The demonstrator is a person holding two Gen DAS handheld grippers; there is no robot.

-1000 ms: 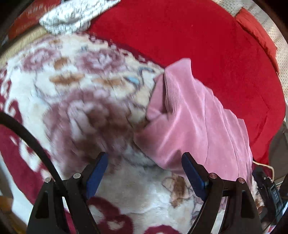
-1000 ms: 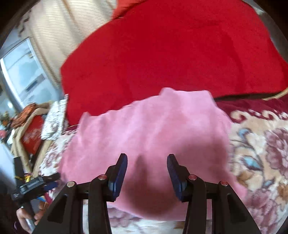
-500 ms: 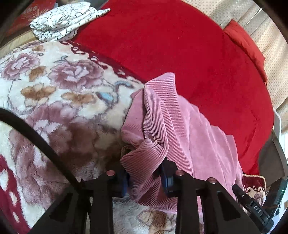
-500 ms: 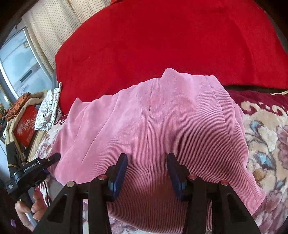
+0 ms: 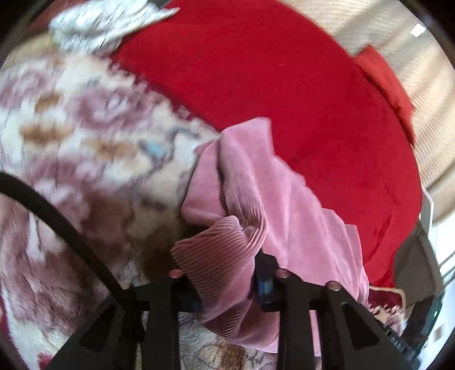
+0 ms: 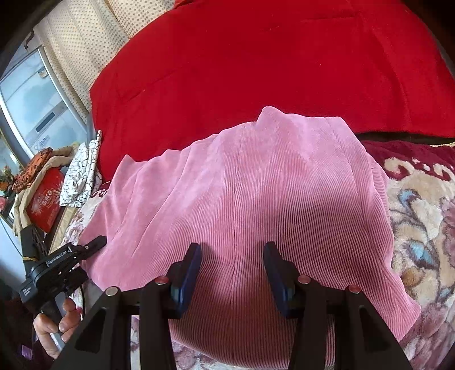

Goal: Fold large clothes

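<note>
A pink ribbed garment (image 6: 256,199) lies spread on a floral blanket (image 6: 421,216), its far edge reaching a red bedspread (image 6: 256,62). In the left wrist view my left gripper (image 5: 227,287) is shut on a bunched near corner of the pink garment (image 5: 221,256) and lifts it a little off the floral blanket (image 5: 85,159). My right gripper (image 6: 231,273) is open, its blue pads hovering just over the garment's near middle, holding nothing. The left gripper also shows in the right wrist view (image 6: 93,246) at the garment's left edge.
A black-and-white patterned cloth (image 5: 102,25) lies at the blanket's far left corner; it also shows in the right wrist view (image 6: 82,173). A red box (image 6: 45,199) and clutter sit at the left. A red pillow (image 5: 386,82) lies far right. A black cable (image 5: 51,216) crosses the left view.
My left gripper closed on the garment's corner and has raised it slightly. My right gripper moved closer over the garment and stays open.
</note>
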